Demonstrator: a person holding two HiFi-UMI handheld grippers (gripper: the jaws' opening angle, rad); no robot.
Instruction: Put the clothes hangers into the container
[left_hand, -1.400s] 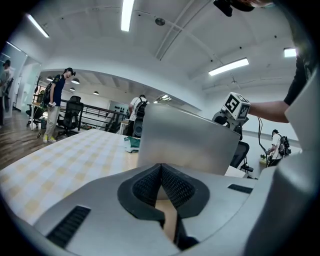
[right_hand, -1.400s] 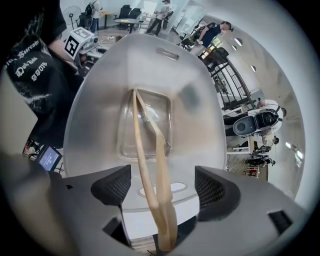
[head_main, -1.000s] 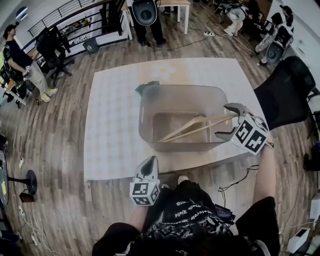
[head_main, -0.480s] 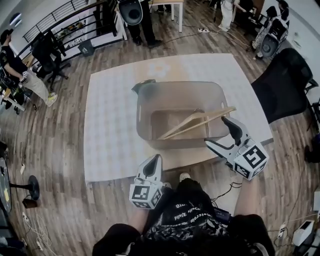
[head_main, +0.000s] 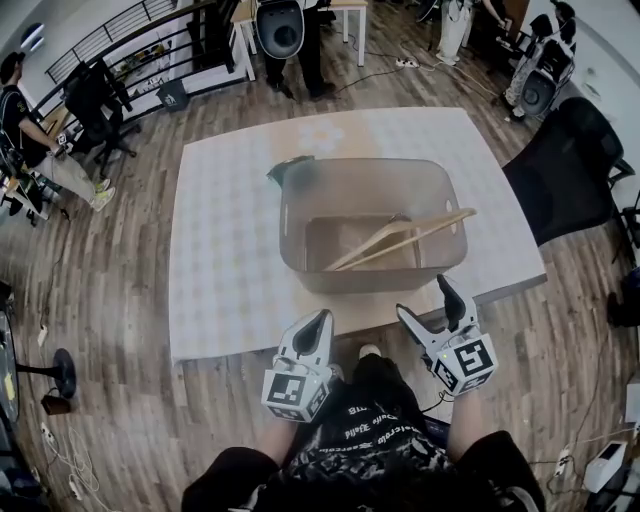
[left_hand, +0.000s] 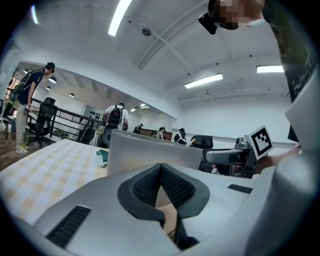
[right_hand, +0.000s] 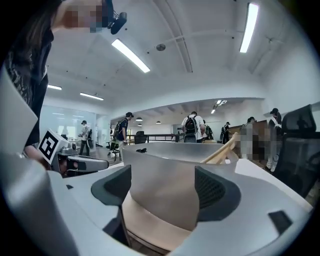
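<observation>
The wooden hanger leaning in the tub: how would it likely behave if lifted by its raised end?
The hanger looks like solid wood, so probably stiff. Long and thin, it would likely swing if gripped at one end. Propped on the tub rim, it may slide when nudged.

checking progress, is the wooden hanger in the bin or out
In. The pale wooden clothes hanger lies inside the translucent grey plastic container, with one end propped up over its right rim.

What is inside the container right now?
Wooden clothes hangers lie slanted in the container, one end poking over its right rim. The overlapping wood hides how many there are; the frosted near wall blurs the floor beneath.
</observation>
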